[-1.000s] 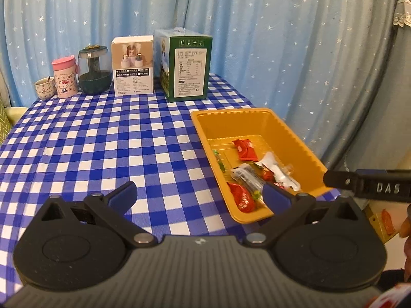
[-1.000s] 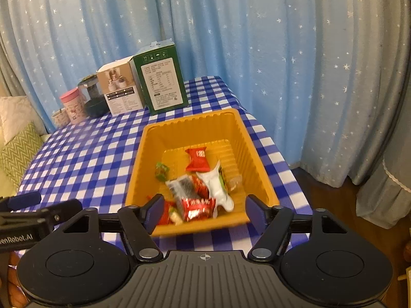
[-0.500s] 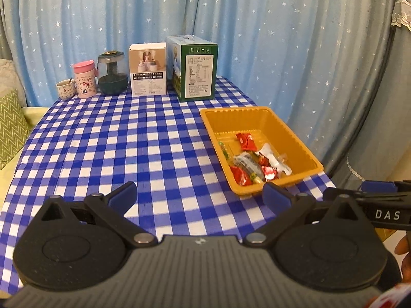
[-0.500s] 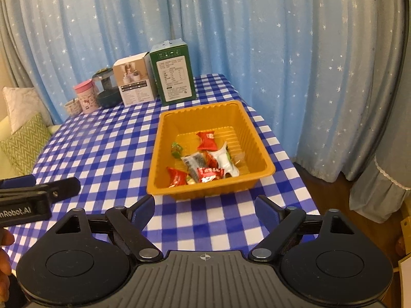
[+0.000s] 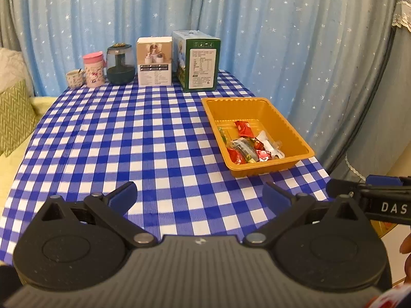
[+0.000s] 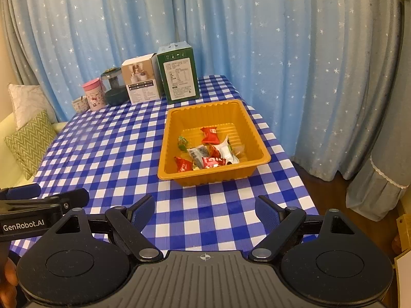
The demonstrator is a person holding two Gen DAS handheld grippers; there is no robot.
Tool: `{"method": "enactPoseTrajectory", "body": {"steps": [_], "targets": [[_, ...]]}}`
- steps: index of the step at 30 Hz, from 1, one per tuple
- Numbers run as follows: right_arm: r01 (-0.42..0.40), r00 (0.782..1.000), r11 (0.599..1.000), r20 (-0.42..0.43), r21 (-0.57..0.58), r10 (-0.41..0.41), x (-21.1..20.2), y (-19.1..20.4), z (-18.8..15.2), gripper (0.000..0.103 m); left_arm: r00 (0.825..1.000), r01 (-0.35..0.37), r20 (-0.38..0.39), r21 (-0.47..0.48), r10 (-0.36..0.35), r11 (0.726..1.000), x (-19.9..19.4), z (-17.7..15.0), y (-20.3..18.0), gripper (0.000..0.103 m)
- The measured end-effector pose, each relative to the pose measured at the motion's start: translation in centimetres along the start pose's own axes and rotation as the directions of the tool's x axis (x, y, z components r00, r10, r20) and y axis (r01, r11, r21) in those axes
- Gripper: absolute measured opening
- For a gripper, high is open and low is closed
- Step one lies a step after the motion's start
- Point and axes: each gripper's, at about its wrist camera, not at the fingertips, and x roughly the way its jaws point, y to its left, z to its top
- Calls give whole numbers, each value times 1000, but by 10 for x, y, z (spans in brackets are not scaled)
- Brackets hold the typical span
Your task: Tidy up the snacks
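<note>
An orange tray (image 5: 295,138) (image 6: 257,138) sits near the right edge of the blue checked table. Several wrapped snacks lie in it, among them a red packet (image 5: 244,128) (image 6: 210,134) and a white one (image 6: 227,151). My left gripper (image 5: 200,196) is open and empty, held back above the table's near edge, left of the tray. My right gripper (image 6: 205,211) is open and empty, held back in front of the tray. Each gripper shows at the edge of the other's view.
At the table's far end stand a green box (image 5: 199,61) (image 6: 179,74), a white box (image 5: 154,61), a dark jar (image 5: 120,64), a pink cup (image 5: 93,70) and a small cup (image 5: 74,79). Blue curtains hang behind. Cushions (image 6: 28,138) lie at left.
Both grippers have drawn back and up from the tray, which now looks smaller and farther. Both stay open and empty.
</note>
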Motion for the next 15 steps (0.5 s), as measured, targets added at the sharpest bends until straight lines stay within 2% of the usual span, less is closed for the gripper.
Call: {"method": "enactPoseTrajectory", "body": {"steps": [15], "targets": [[-1, 1000, 1000, 18, -29, 2, -14, 4, -5, 85, 1000, -13, -14, 2, 13, 1000, -6, -10, 0, 103]]}}
